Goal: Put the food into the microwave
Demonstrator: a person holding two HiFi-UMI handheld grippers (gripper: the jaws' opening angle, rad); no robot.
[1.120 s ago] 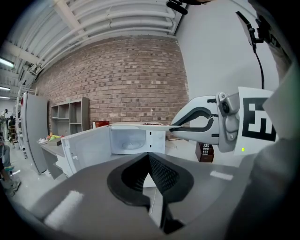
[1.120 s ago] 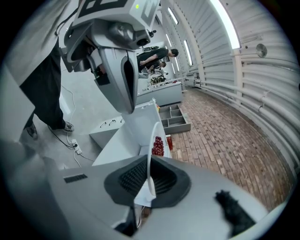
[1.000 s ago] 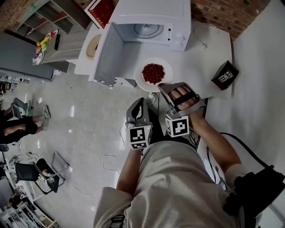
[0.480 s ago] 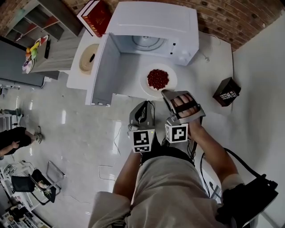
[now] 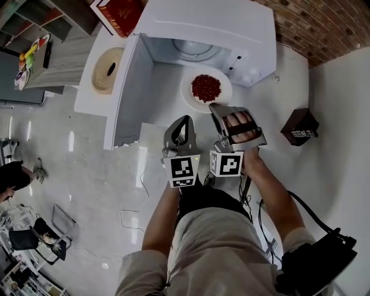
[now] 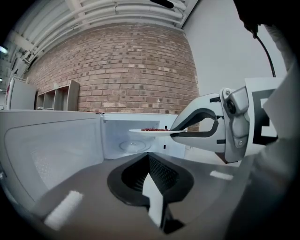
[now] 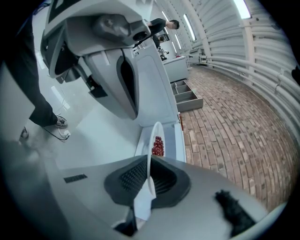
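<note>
A white plate [image 5: 189, 94] carries red food [image 5: 206, 88] and hangs in front of the open white microwave [image 5: 214, 26], just right of its door [image 5: 130, 87]. My right gripper [image 5: 215, 108] is shut on the plate's near rim. In the right gripper view the rim [image 7: 149, 157] stands edge-on between the jaws, with the food [image 7: 158, 146] beyond. My left gripper [image 5: 184, 119] is beside it on the left, shut and holding nothing. The left gripper view shows the plate [image 6: 154, 131], the glass turntable [image 6: 133, 146] inside the cavity and the door [image 6: 47, 150] at left.
A black box [image 5: 302, 128] sits on the white counter [image 5: 289, 75] at right. Left of the microwave lie a round woven mat [image 5: 108, 70] and a red book [image 5: 118, 8]. Cables trail over the shiny floor [image 5: 87, 173]. A brick wall [image 5: 324, 23] is behind.
Both grippers have moved forward side by side toward the microwave, and the plate has come closer to the open cavity. The grip on the plate is unchanged.
</note>
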